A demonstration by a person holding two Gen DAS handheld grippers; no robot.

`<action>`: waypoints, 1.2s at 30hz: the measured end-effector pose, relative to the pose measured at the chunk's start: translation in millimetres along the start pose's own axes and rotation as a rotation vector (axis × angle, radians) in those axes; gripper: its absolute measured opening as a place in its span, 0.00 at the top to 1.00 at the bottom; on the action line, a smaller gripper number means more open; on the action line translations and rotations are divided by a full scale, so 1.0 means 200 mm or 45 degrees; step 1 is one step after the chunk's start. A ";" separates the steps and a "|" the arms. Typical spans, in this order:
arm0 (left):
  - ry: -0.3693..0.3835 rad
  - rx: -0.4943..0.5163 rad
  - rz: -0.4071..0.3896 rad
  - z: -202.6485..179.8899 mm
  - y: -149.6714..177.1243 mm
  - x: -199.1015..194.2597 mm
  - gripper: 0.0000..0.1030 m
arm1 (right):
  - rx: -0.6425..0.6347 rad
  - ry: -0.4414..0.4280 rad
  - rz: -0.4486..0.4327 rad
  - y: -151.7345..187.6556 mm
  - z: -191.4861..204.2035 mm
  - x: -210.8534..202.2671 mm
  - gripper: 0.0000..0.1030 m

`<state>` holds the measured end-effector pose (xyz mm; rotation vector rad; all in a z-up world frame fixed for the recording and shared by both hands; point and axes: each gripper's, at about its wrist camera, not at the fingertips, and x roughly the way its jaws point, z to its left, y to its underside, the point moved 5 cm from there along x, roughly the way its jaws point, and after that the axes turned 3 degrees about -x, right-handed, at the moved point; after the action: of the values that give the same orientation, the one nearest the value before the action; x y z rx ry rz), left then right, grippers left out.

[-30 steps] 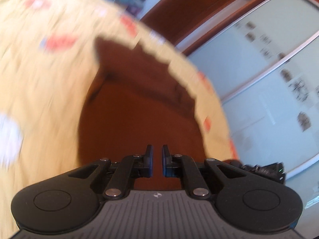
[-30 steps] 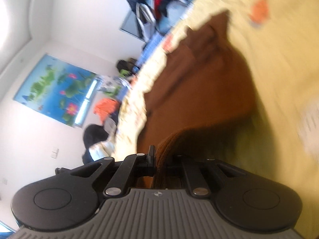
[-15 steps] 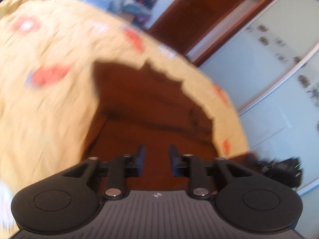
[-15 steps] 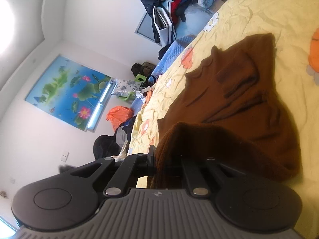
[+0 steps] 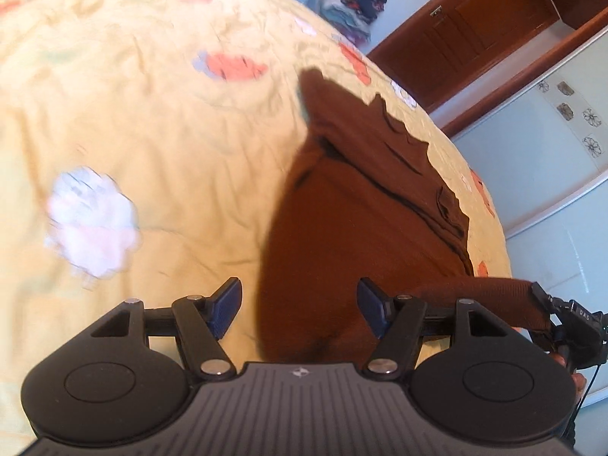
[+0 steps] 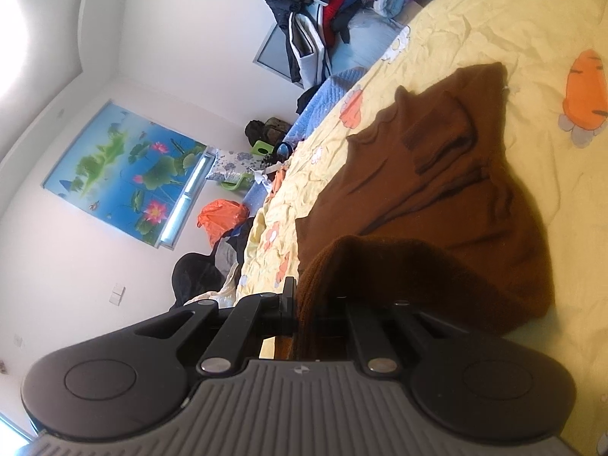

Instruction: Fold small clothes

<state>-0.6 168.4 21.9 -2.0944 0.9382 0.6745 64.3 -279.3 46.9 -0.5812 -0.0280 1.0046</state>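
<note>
A small brown knit sweater (image 5: pixel 361 205) lies on a yellow bedsheet (image 5: pixel 133 125) printed with carrots and flowers. My left gripper (image 5: pixel 300 309) is open and empty, its blue-padded fingers (image 5: pixel 228 304) spread over the sweater's near edge. My right gripper (image 6: pixel 304 307) is shut on the sweater's hem (image 6: pixel 361 266) and holds it lifted, the cloth draping over its right finger. The rest of the sweater (image 6: pixel 437 174) lies rumpled on the sheet (image 6: pixel 513 19). The right gripper with the held hem also shows at the right edge of the left wrist view (image 5: pixel 547 307).
A pile of clothes (image 6: pixel 334 3) sits past the bed's far end. A wooden wardrobe (image 5: pixel 475 26) with a pale sliding door (image 5: pixel 543 152) stands beside the bed. A lotus poster (image 6: pixel 125 171) hangs on the wall; bags and clutter (image 6: pixel 224 216) lie along the bed's side.
My left gripper has opened from nearly shut to wide and swung left across the sheet. My right gripper has kept its hold on the hem and steadied.
</note>
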 end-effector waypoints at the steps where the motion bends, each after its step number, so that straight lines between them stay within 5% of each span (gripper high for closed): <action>1: -0.017 0.032 -0.013 0.01 -0.02 -0.06 0.35 | -0.005 0.006 -0.002 0.01 0.01 -0.01 0.85; 7: -0.385 0.212 -0.232 0.23 -0.16 -0.71 0.35 | -0.035 0.017 -0.010 0.04 0.04 -0.09 0.85; 10: -0.456 0.217 -0.292 0.31 -0.15 -0.94 0.35 | -0.029 0.011 -0.021 0.06 0.04 -0.12 0.85; 13: -0.294 0.190 -0.294 0.25 -0.06 -0.85 0.20 | -0.015 0.007 -0.018 0.08 0.03 -0.11 0.85; 16: 0.009 0.012 -0.128 0.15 0.10 -0.47 0.20 | -0.007 0.007 -0.014 0.09 0.03 -0.10 0.85; 19: 0.167 -0.223 0.060 0.09 0.26 -0.10 0.21 | -0.013 0.019 -0.005 0.10 0.04 -0.09 0.85; 22: 0.205 -0.395 0.126 0.09 0.33 0.07 0.21 | -0.016 0.034 0.001 0.10 0.06 -0.09 0.85; 26: 0.258 -0.426 0.145 0.08 0.36 0.11 0.21 | -0.040 0.037 0.009 0.12 0.08 -0.10 0.84; 30: 0.310 -0.391 0.185 -0.01 0.40 0.17 0.22 | -0.022 0.041 0.009 0.12 0.06 -0.09 0.84; 36: 0.301 -0.299 0.195 -0.12 0.43 0.26 0.42 | -0.016 0.048 0.026 0.12 0.06 -0.06 0.83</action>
<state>-32.7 87.5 -35.1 -2.3646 1.2102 0.6504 36.1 -273.9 48.3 -0.6124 0.0050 1.0141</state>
